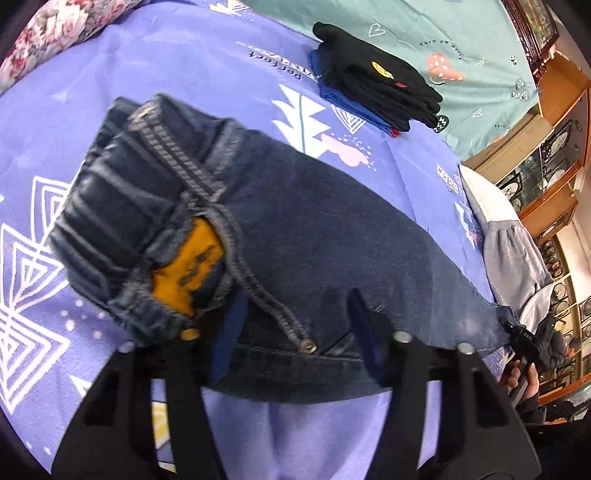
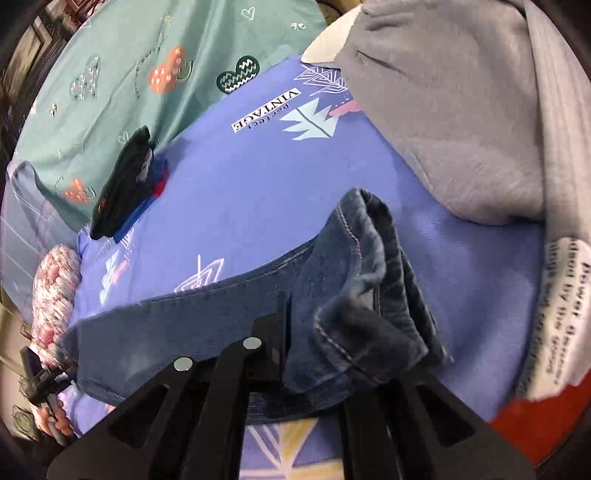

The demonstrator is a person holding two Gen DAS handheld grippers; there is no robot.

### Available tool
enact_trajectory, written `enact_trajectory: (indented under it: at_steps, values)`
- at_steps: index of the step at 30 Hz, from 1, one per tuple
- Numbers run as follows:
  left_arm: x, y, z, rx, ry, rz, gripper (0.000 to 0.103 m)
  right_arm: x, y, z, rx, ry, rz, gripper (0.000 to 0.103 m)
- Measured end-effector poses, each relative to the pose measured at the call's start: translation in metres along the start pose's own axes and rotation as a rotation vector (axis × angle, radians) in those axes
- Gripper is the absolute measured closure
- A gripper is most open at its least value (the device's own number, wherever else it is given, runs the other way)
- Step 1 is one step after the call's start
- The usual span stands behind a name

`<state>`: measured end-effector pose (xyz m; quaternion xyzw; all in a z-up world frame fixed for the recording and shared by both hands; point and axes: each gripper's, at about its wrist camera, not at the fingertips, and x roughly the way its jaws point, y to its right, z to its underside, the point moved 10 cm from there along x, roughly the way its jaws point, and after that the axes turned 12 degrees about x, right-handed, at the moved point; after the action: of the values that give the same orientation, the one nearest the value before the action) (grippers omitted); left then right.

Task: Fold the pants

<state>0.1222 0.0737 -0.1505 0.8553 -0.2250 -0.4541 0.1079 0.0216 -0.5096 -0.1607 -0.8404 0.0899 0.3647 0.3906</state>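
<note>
Dark blue jeans lie on the purple patterned bedsheet. Their waistband end with a yellow label is bunched at the left in the left wrist view. My left gripper is open, its fingers spread over the near edge of the jeans by the metal button. In the right wrist view the cuffs are bunched and raised. My right gripper has its left finger on the denim; the right finger is hidden under the cuffs.
A stack of folded black and blue clothes sits at the far side of the sheet, also in the right wrist view. A grey garment lies right of the cuffs. A floral pillow is far left. Wooden cabinets stand right.
</note>
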Motion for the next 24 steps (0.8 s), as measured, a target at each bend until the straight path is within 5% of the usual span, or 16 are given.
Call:
enact_trajectory:
  at_steps: [3, 5, 7, 10, 13, 15, 17, 19, 22, 24]
  values:
    - [-0.002, 0.000, 0.001, 0.005, -0.011, -0.005, 0.051, -0.013, 0.007, -0.007, -0.026, 0.042, 0.136, 0.072]
    - [-0.004, 0.006, 0.004, 0.040, -0.020, -0.044, 0.049, -0.038, 0.004, -0.023, -0.063, 0.141, 0.202, 0.066]
    - [-0.011, 0.016, 0.006, 0.063, -0.019, -0.044, 0.023, -0.073, -0.008, -0.041, -0.096, 0.278, 0.250, 0.054]
    - [-0.029, 0.040, -0.005, 0.134, 0.059, -0.023, 0.019, -0.087, -0.045, -0.044, -0.177, 0.301, 0.156, 0.044]
    - [-0.028, 0.041, -0.013, 0.217, 0.070, -0.168, 0.008, -0.062, -0.121, -0.012, -0.304, 0.161, -0.034, 0.034]
    - [-0.002, 0.014, 0.003, 0.159, -0.060, -0.226, 0.008, -0.037, -0.176, 0.031, -0.383, 0.011, -0.176, 0.031]
    - [0.004, 0.009, 0.013, 0.190, -0.067, -0.232, 0.008, -0.006, -0.218, 0.083, -0.453, -0.172, -0.270, 0.030]
    - [0.003, 0.015, 0.021, 0.264, -0.077, -0.294, 0.008, 0.023, -0.231, 0.124, -0.518, -0.304, -0.256, 0.030]
    - [0.000, 0.013, 0.027, 0.270, -0.065, -0.269, 0.008, 0.069, -0.204, 0.190, -0.631, -0.547, -0.072, 0.029]
    - [-0.003, 0.012, 0.028, 0.264, -0.071, -0.245, 0.008, 0.060, -0.209, 0.195, -0.730, -0.520, -0.062, 0.028]
